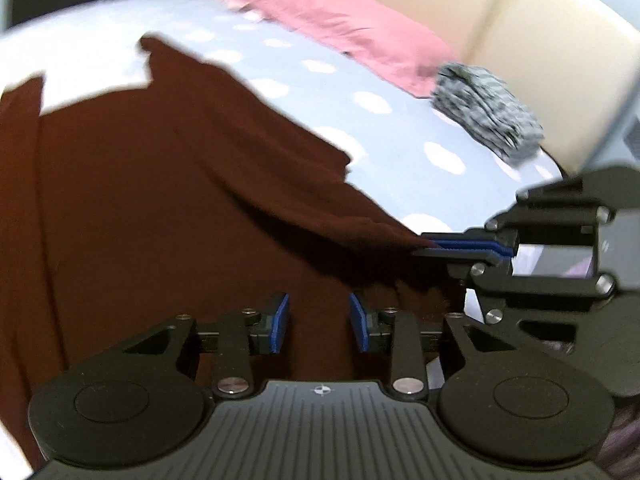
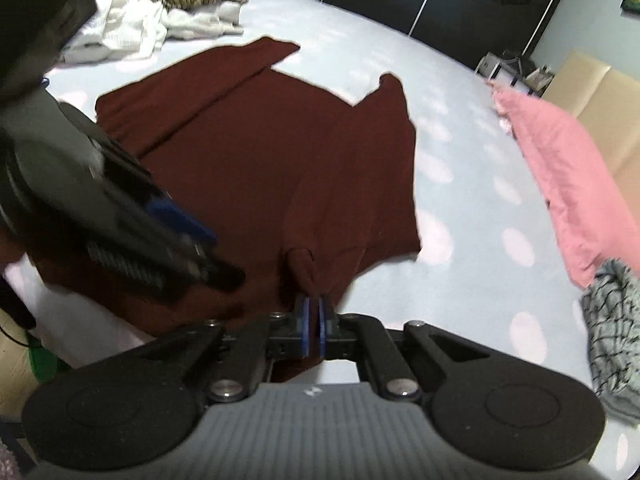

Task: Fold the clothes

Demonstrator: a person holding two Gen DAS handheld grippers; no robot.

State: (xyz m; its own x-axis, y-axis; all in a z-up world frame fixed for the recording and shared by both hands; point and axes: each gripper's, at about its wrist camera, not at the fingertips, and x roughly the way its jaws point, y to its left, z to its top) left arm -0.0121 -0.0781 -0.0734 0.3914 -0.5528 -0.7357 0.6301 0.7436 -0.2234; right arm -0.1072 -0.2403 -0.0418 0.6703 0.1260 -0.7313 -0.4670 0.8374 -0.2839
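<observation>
Right claw point(image 2: 314, 330): blue pads pressed together on a pinch of the maroon garment point(image 2: 256, 152) at its near edge; the cloth rises in a small ridge just ahead of the pads.
Right claw, seen from left wrist: comes in from the right side, pads clamped flat on the garment's corner point(image 1: 464, 245); fabric is pulled taut toward it.
Left claw point(image 1: 318, 326): jaws partly apart, hovering over the maroon garment point(image 1: 160, 200); cloth shows in the gap, pads not seen pressing on it.
Left claw, seen from right wrist: blurred dark body at left, above the garment's left part point(image 2: 188, 236).
Maroon garment: spread mostly flat on the bed point(image 2: 460, 280), sleeves reaching toward the far side, near hem at the bed's edge by both claws.
Bed: pale blue sheet with white spots.
Pink pillow point(image 2: 568, 176): along the bed's right side, apart from the garment.
Grey checked cloth point(image 2: 612, 336): just beside the pillow's near end.
Pile of clothes point(image 2: 160, 8): white and striped brown pieces, far left corner of the bed.
Headboard point(image 1: 500, 20): cream, padded, behind the pillow.
</observation>
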